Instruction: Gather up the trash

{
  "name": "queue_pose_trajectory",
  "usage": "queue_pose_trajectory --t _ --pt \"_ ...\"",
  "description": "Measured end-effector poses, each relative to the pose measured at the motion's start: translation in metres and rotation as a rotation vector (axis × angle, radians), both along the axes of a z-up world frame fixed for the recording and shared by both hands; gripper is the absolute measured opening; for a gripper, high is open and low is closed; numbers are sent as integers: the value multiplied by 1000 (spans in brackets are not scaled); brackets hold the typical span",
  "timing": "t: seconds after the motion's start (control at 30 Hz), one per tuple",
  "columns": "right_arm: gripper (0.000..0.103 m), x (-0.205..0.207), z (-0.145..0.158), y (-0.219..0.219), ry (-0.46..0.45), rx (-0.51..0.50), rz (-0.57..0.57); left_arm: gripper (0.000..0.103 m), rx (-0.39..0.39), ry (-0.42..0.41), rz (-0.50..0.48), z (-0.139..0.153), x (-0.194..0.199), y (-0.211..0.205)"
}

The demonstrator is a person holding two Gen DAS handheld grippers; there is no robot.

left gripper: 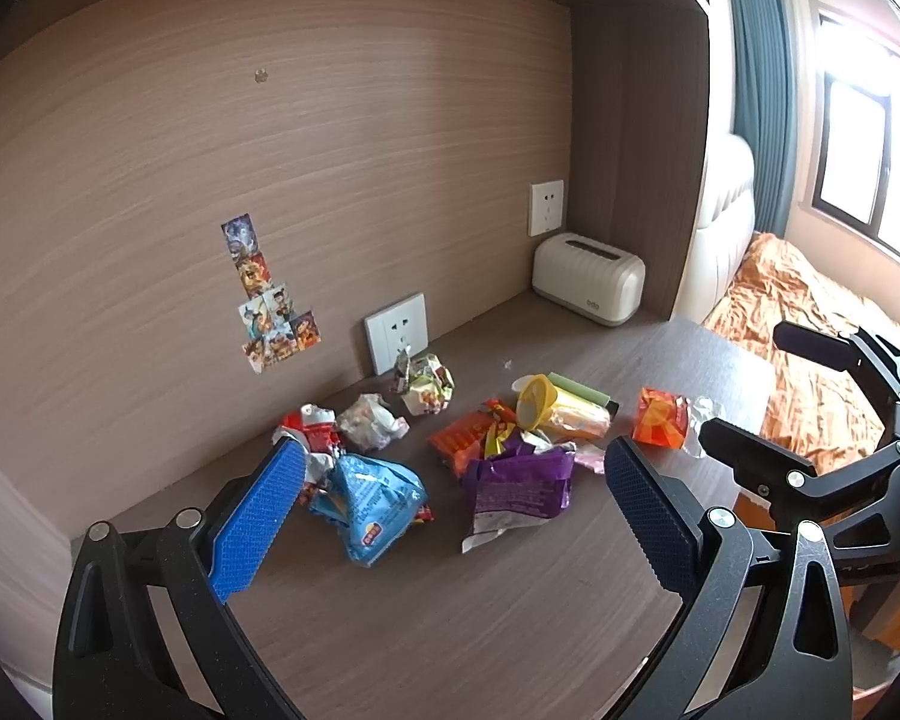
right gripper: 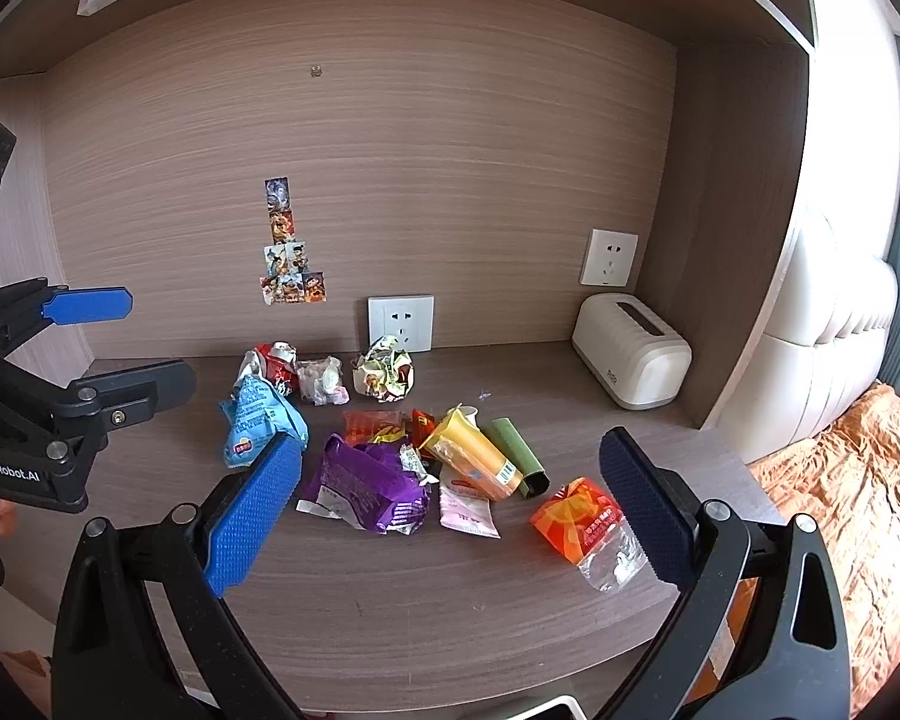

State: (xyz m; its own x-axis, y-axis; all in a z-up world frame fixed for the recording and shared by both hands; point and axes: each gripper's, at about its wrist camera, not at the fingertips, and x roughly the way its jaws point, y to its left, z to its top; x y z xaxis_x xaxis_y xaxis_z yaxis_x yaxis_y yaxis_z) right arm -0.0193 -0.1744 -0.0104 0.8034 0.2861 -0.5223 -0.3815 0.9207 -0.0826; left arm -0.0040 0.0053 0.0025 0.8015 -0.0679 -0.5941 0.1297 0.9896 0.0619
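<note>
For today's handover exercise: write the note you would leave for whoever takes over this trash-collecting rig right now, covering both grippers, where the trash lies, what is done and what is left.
Left gripper: open, empty, above the desk.
Right gripper: open, empty, beside it.
Trash lies loose on the desk: blue wrapper nearest the left gripper, purple wrapper in the middle, orange packet nearest the right gripper, yellow tube, crumpled paper ball by the wall socket.
Done: nothing picked up.
Left: every piece. No bin is in view.

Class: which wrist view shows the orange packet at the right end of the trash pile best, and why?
The right wrist view: the orange packet lies near and unobstructed, its clear end visible. In the left wrist view it is farther, smaller, beside the right gripper's finger.
</note>
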Motion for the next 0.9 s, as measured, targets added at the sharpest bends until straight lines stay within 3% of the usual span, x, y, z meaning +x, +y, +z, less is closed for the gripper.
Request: queue_pose_trajectory --t 0.9 --pt "99 21 -8 18 35 -10 10 98 -14 32 17 -13 19 20"
